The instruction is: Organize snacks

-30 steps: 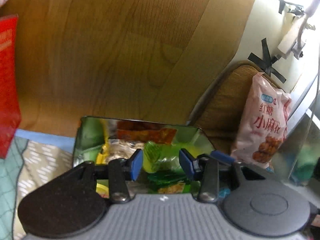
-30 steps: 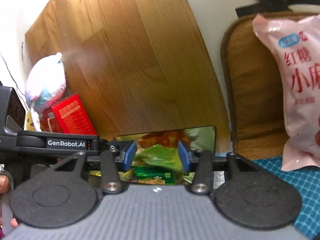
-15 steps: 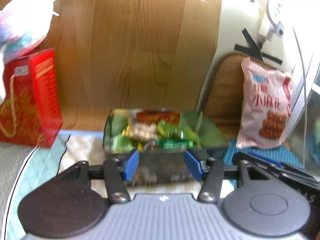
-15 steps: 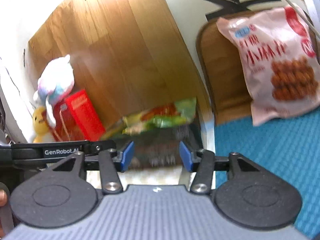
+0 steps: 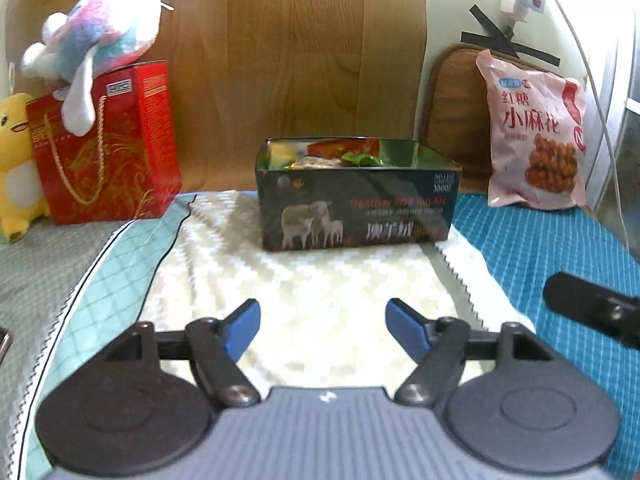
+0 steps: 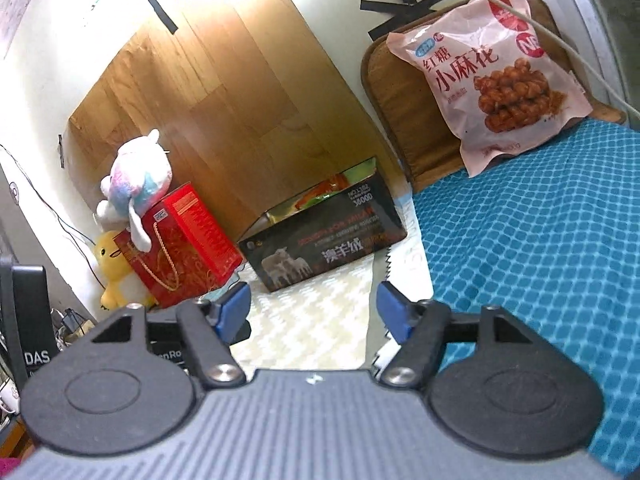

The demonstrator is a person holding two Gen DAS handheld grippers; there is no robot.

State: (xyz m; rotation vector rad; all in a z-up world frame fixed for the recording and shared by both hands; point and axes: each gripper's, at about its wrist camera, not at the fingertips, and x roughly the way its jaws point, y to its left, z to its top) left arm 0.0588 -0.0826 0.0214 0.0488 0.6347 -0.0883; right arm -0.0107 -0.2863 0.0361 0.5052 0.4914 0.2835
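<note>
While both hang empty, left gripper (image 5: pixel 322 330) and right gripper (image 6: pixel 313 310) spread wide, dark box (image 5: pixel 356 204) on pale cloth (image 5: pixel 304 288), seemingly holding snack packets (image 5: pixel 340 158), pink snack bag (image 5: pixel 534 132) leaning well right.

Both grippers have pulled back from the snack box (image 5: pixel 356 196), which now sits well ahead on the white cloth (image 5: pixel 320 300). The left gripper (image 5: pixel 323 330) and right gripper (image 6: pixel 313 310) have opened wider, empty.
</note>
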